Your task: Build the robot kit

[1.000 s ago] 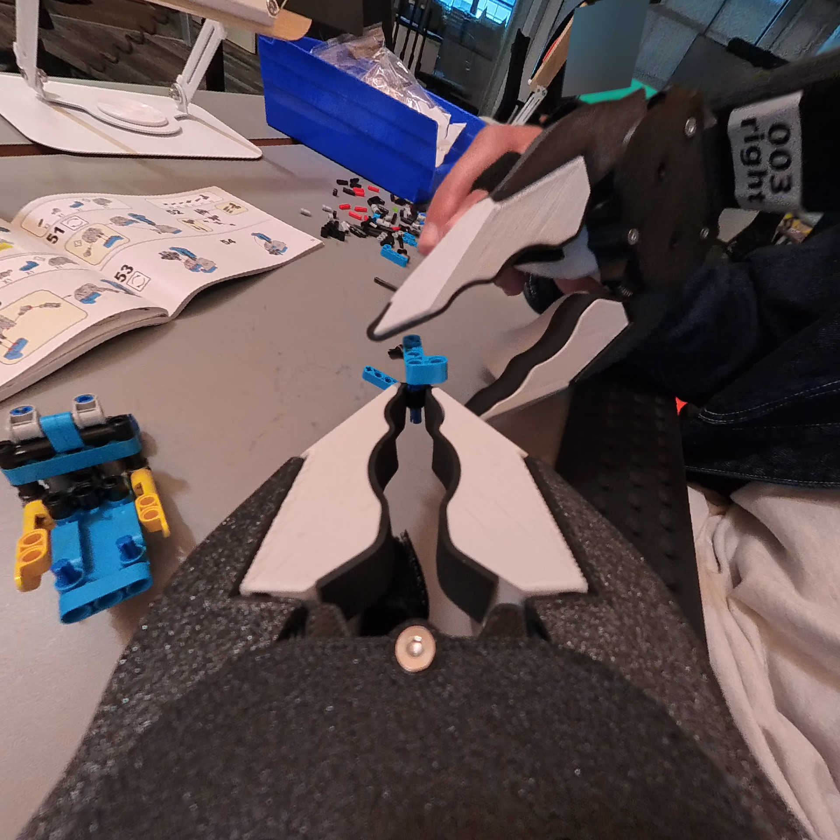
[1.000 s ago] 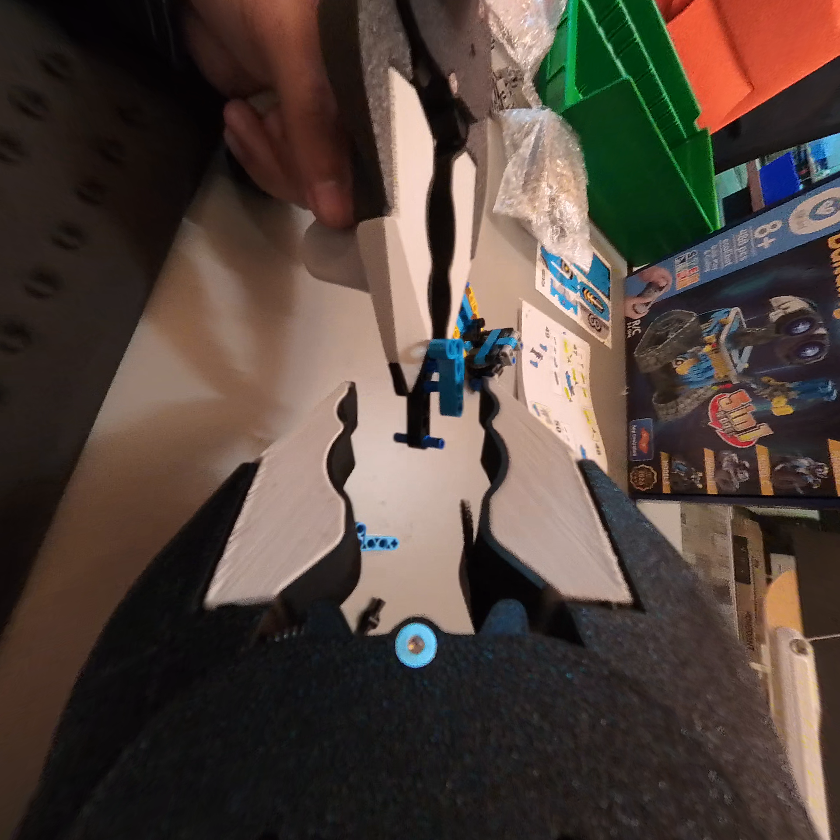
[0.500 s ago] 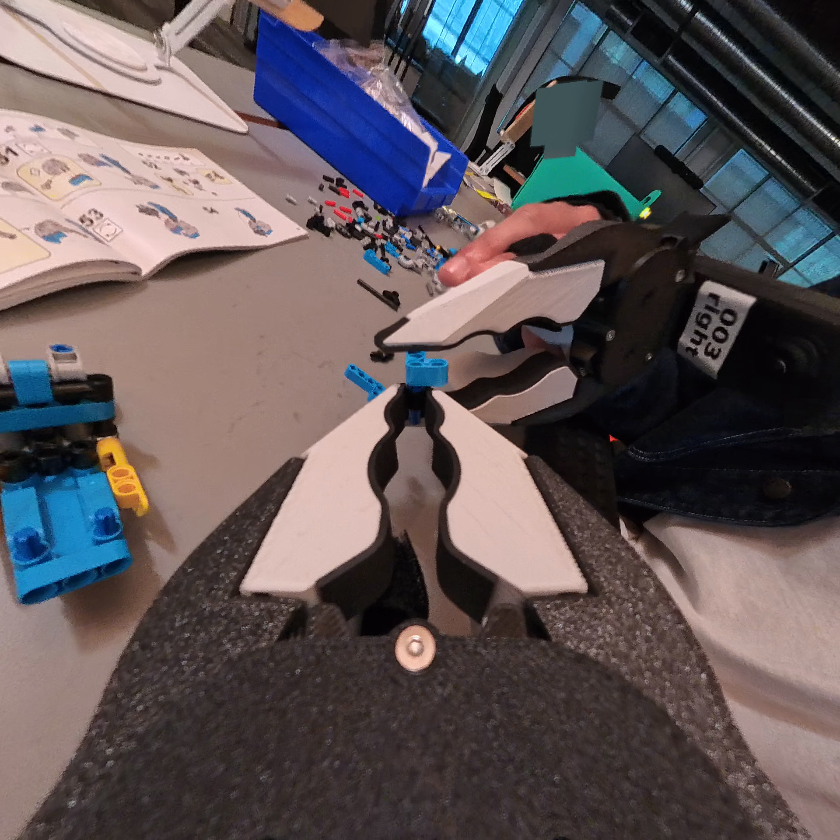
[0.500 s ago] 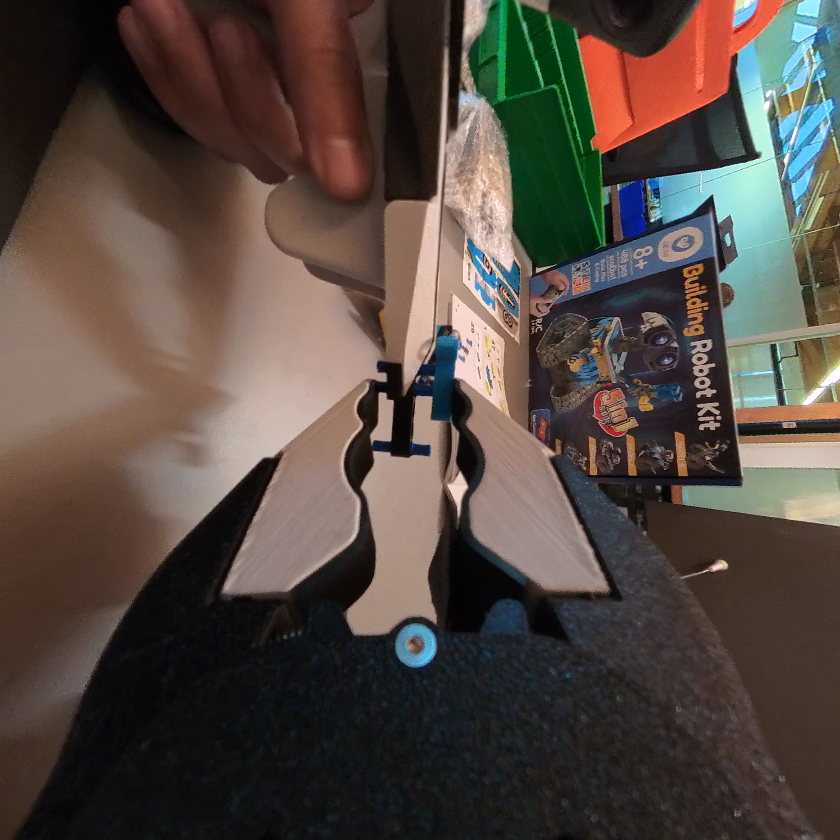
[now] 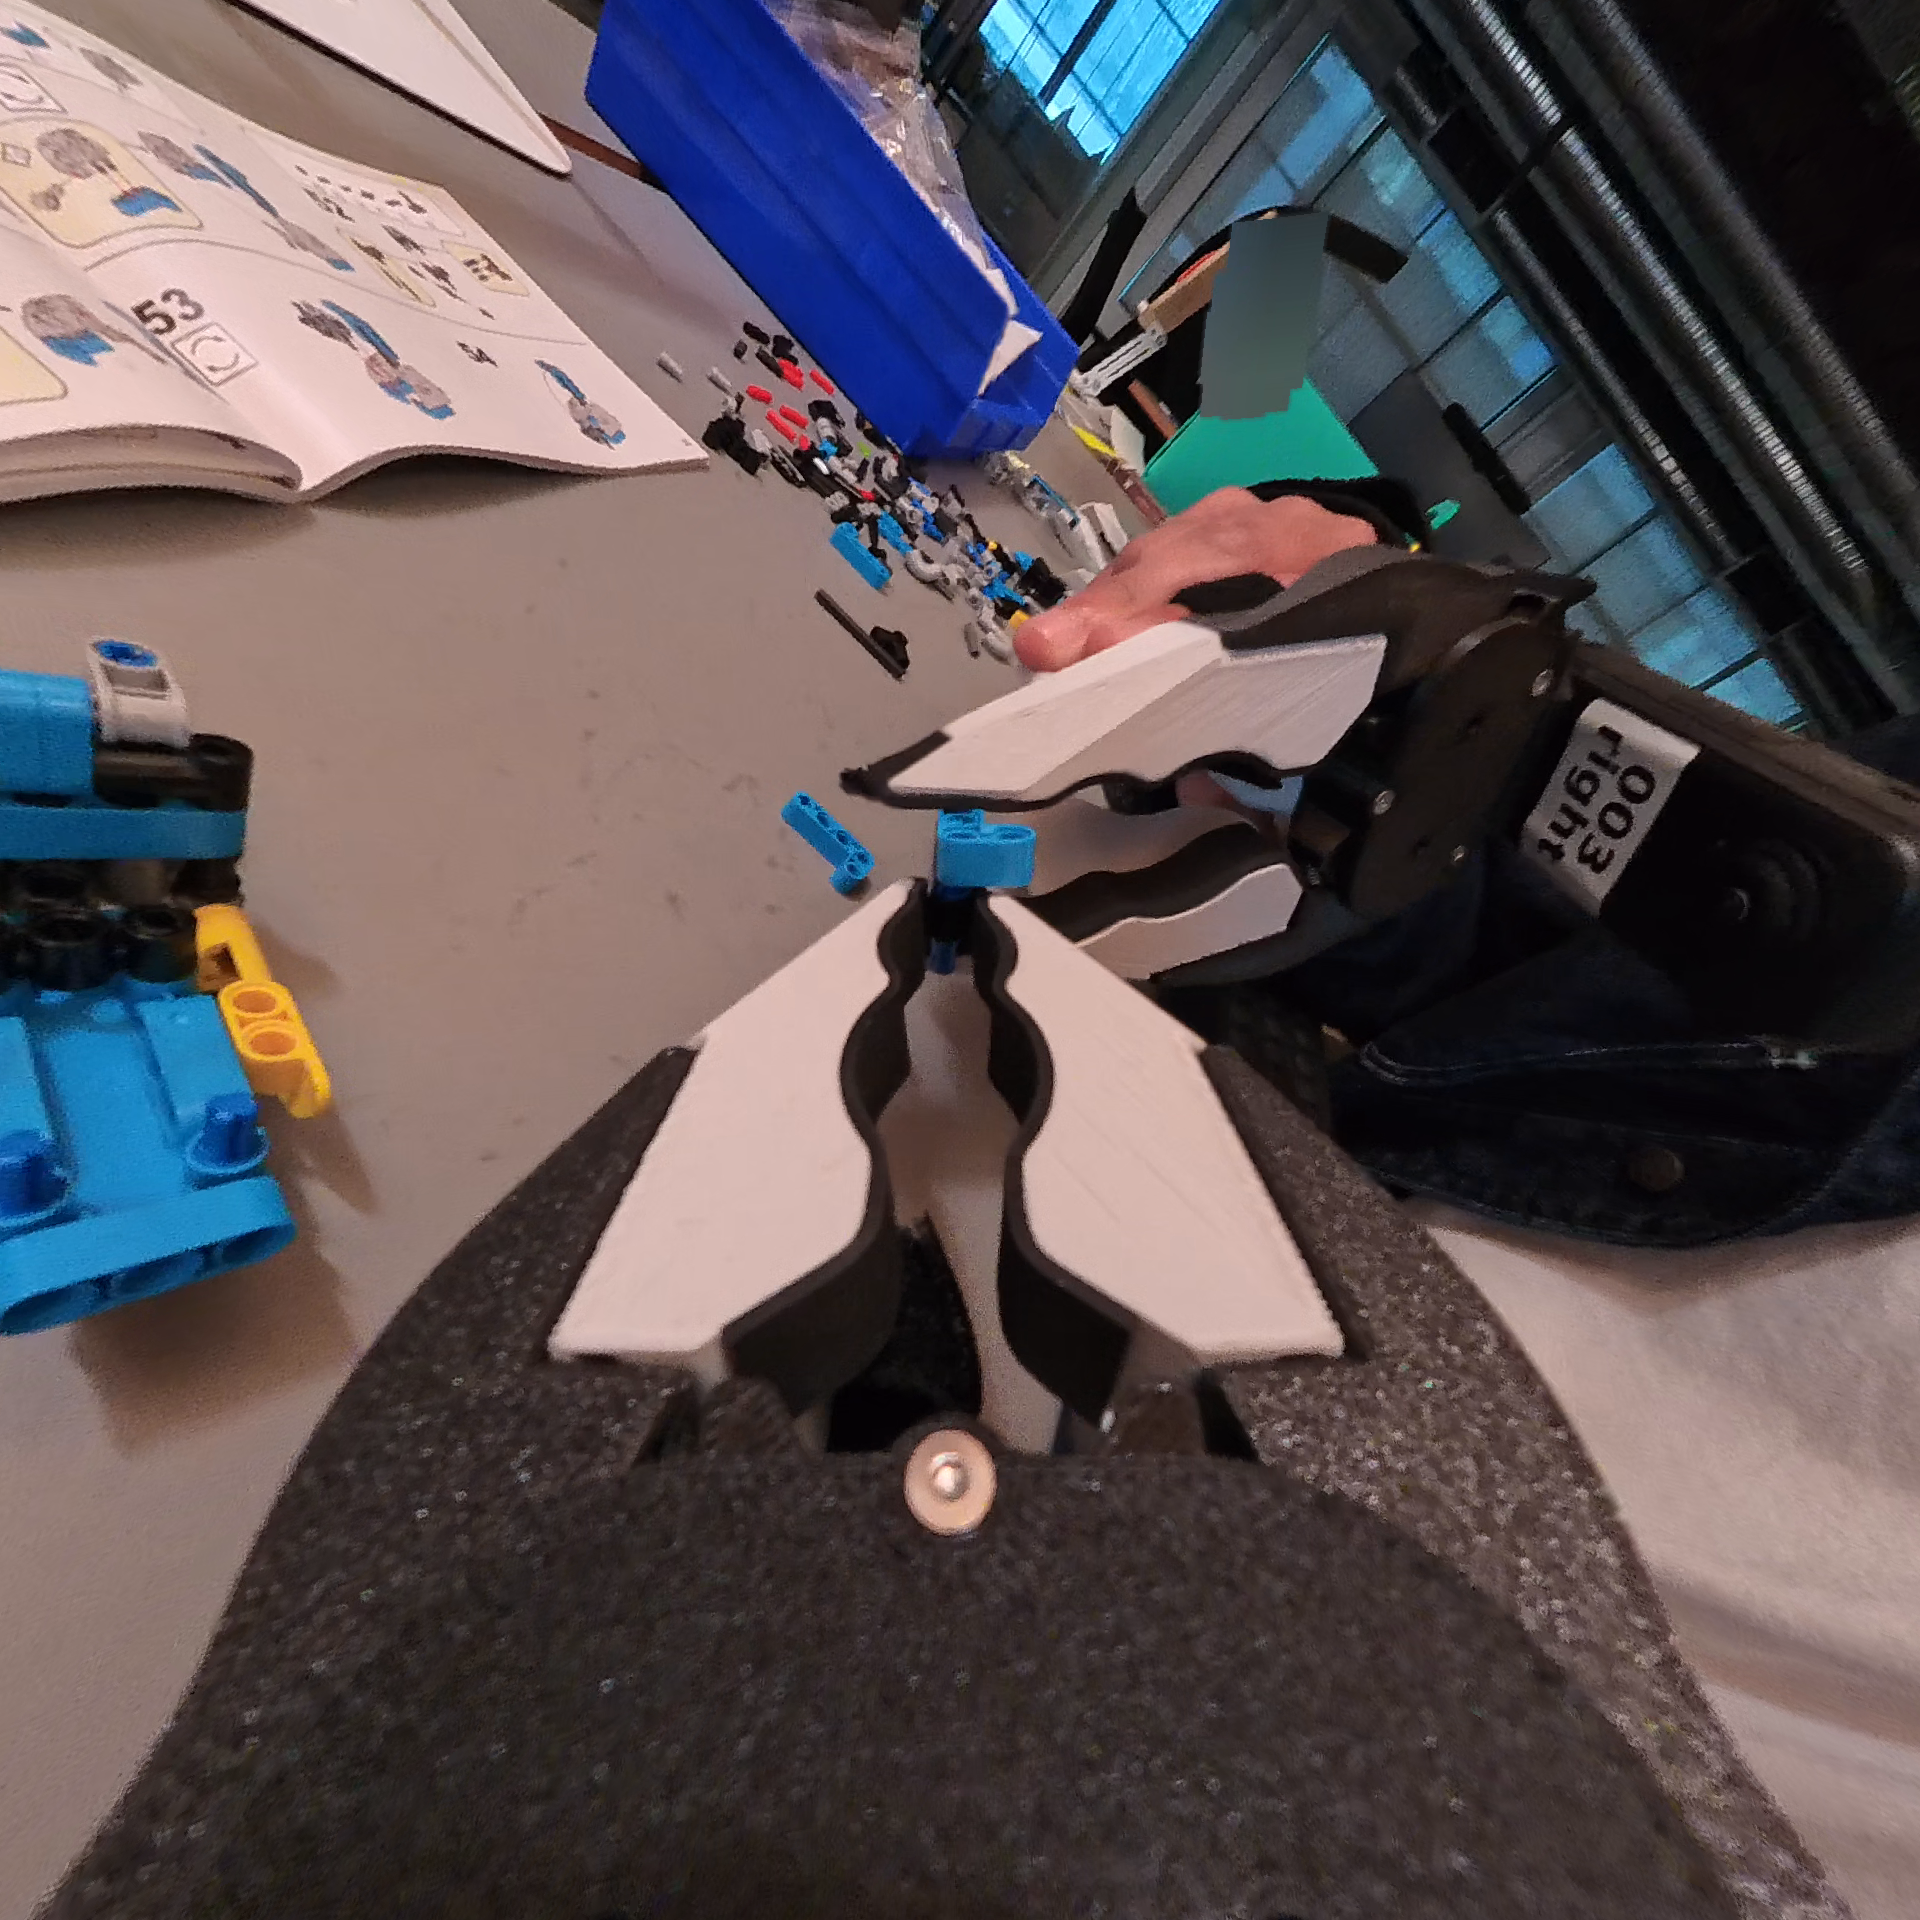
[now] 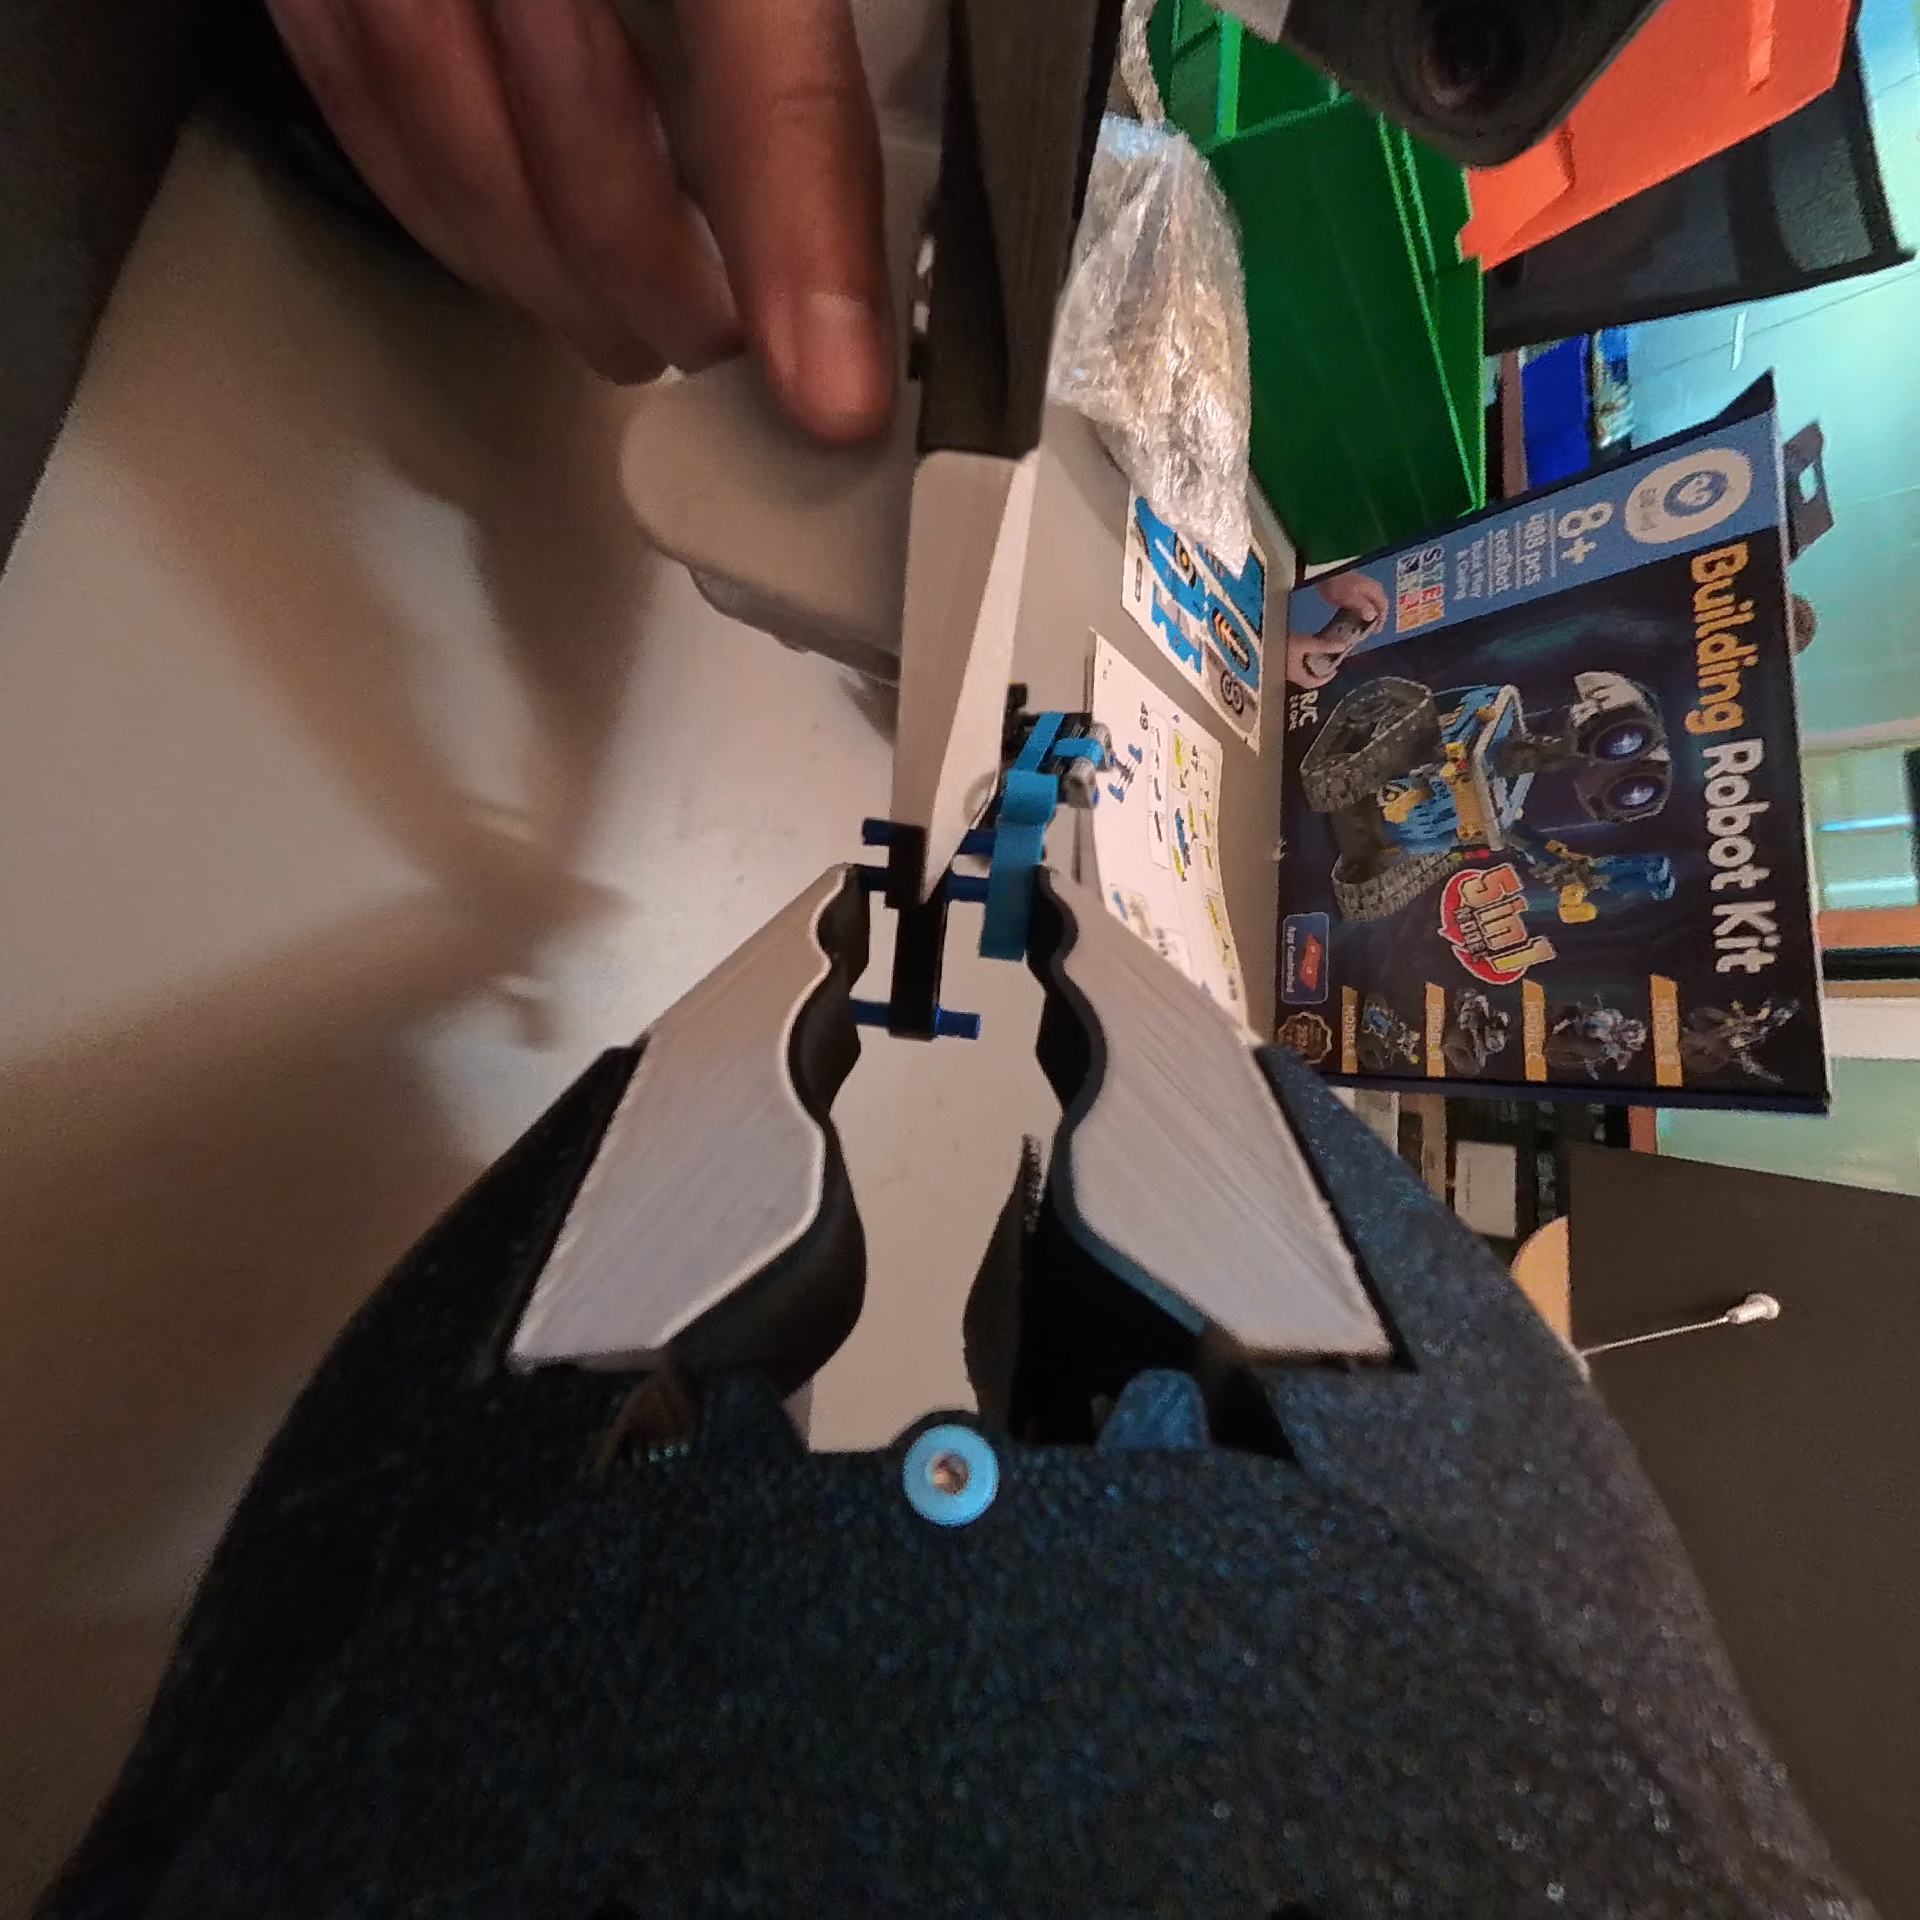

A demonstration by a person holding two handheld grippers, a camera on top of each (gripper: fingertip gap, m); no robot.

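Note:
My left gripper [image 5: 943, 914] is shut on a small black beam with dark blue pins [image 6: 914, 966], held a little above the grey table [image 5: 540, 727]. A light blue connector [image 5: 982, 847] sits on the beam's pins. My right gripper [image 6: 945, 894] comes in from the right with one fingertip [image 6: 831, 935] against the beam's pins and the other against the light blue connector [image 6: 1008, 873]. In the left wrist view its upper finger [image 5: 1132, 717] rests on top of the connector. The left gripper's white finger [image 6: 956, 675] reaches down from above in the right wrist view.
A part-built blue, black and yellow model [image 5: 114, 1039] lies at the left. A loose blue L-beam [image 5: 826, 840], a black axle [image 5: 862, 634] and a pile of small parts [image 5: 862, 488] lie beyond. An open booklet [image 5: 260, 343], a blue bin [image 5: 821, 239], a kit box [image 6: 1538, 779] and a green bin [image 6: 1340, 270] stand around. Both grippers' tips are close together, under 4 cm apart.
My right gripper has come down and narrowed from wide open until its fingers touch the held assembly on both sides. My left gripper has tilted and kept its hold.

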